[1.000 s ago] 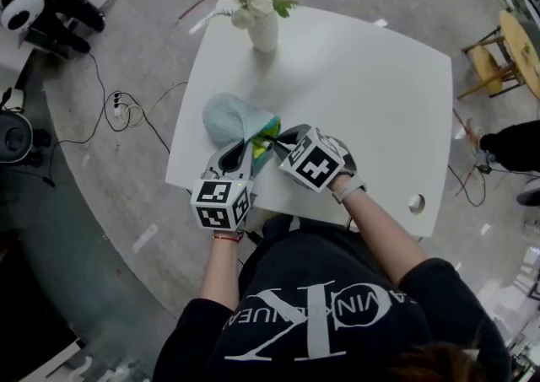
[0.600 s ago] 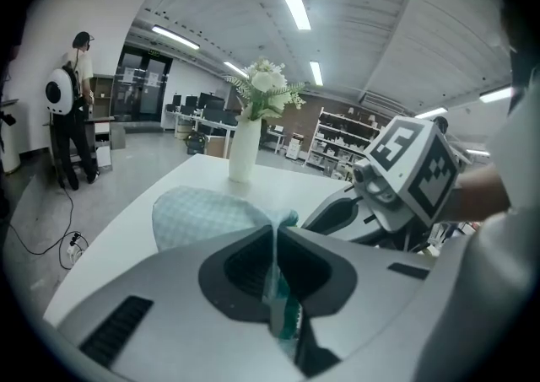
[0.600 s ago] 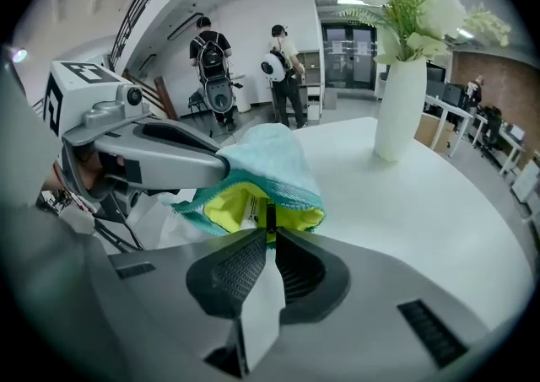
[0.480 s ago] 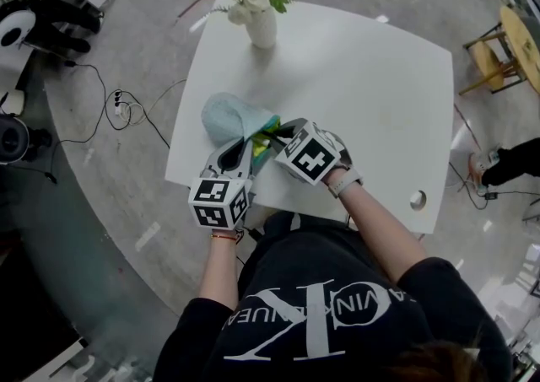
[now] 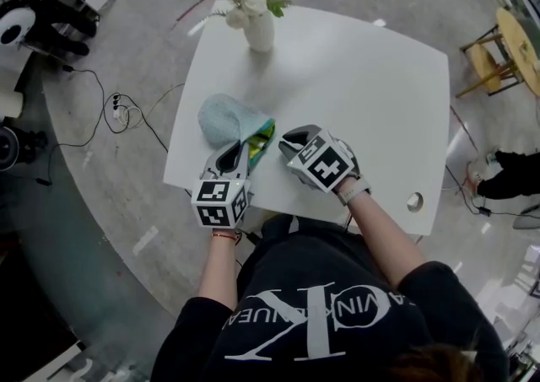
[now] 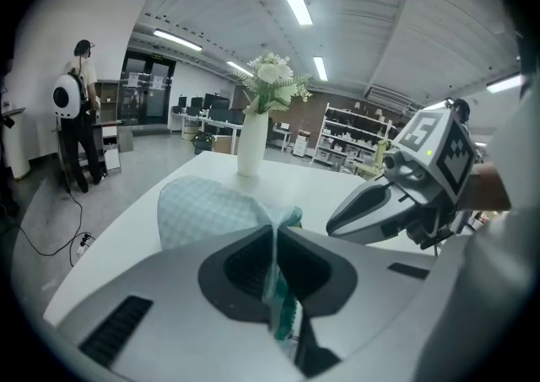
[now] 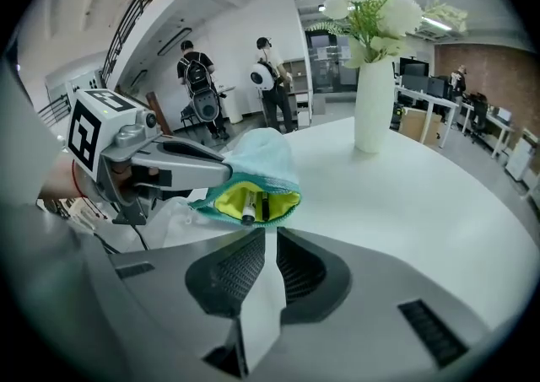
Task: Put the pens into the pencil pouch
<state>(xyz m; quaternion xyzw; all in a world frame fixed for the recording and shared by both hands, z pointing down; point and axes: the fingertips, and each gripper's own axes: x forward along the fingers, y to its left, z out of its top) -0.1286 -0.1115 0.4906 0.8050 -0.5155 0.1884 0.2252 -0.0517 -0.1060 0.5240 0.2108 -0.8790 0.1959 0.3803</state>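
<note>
Teal pencil pouch (image 7: 253,171): mouth gaping, two pens (image 7: 251,203) inside.
Left gripper (image 6: 275,241): pinching the pouch's rim.
Right gripper (image 5: 291,142): jaws just opening, narrow gap, empty; drawn back from the mouth, so pens look delivered.

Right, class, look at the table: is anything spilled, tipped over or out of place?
Nothing stands out. The vase stands upright, and the pencil pouch lies on the table, its mouth held open by the left gripper, with pens inside. Nothing is spilled.
</note>
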